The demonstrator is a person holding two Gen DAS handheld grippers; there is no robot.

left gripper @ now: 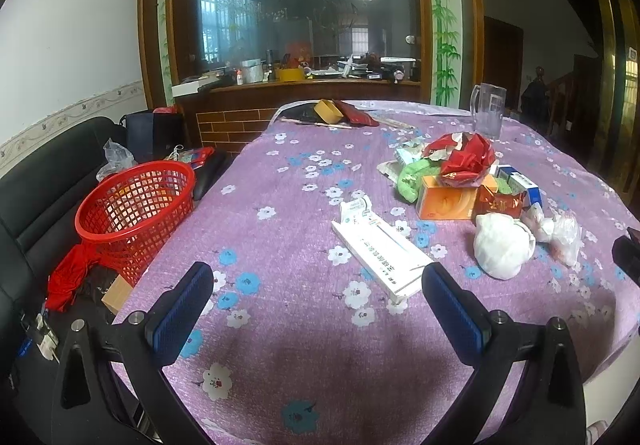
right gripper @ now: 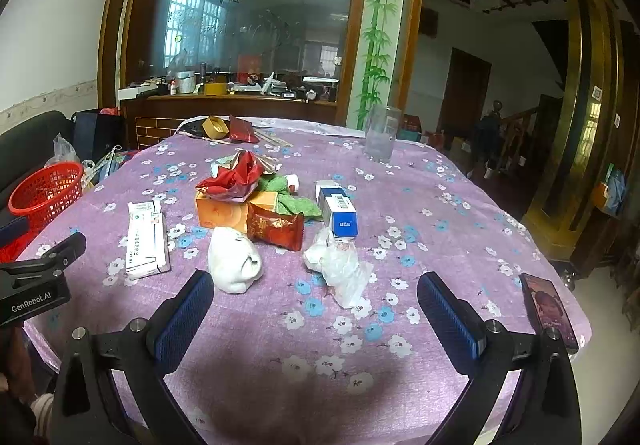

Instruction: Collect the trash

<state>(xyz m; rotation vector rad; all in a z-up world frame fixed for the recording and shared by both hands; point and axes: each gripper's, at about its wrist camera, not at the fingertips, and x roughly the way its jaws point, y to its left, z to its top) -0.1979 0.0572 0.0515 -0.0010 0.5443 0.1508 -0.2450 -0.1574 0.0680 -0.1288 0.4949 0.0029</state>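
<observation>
White box lies beside left tongs.

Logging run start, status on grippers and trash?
Left gripper open, right gripper open, both empty. Trash pile untouched on table; red basket beside it. Nothing blocking.

basket left, off table | trash pile right

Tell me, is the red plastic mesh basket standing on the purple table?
No. The red plastic mesh basket stands beside the purple flowered tablecloth, on the black seat.
</observation>
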